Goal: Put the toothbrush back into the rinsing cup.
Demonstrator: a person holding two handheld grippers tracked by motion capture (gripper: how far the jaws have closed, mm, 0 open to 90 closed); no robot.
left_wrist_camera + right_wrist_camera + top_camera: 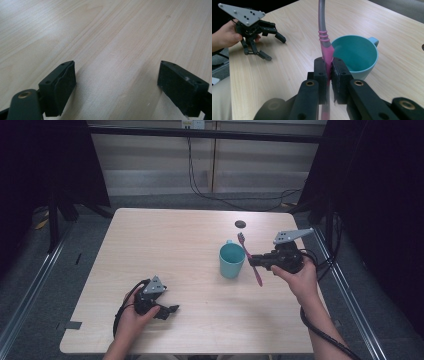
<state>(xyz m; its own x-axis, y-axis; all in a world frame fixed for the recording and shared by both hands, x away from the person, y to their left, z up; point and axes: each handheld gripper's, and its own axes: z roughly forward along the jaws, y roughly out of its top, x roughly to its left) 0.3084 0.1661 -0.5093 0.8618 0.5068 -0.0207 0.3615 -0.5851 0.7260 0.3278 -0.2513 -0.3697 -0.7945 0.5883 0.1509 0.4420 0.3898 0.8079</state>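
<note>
A pink and grey toothbrush is clamped in my right gripper, held just right of a teal cup that stands upright near the table's middle right. In the right gripper view the black jaws of my right gripper pinch the toothbrush's pink handle, with the teal cup right behind it. My left gripper rests on the table at the front left, jaws wide apart. The left gripper view has my left gripper open over bare wood, nothing between its pads.
The light wooden table has a small dark hole near its far right. Dark frame posts stand left and right of the table, and cables hang at the back wall. A black cable trails from each gripper toward the front edge.
</note>
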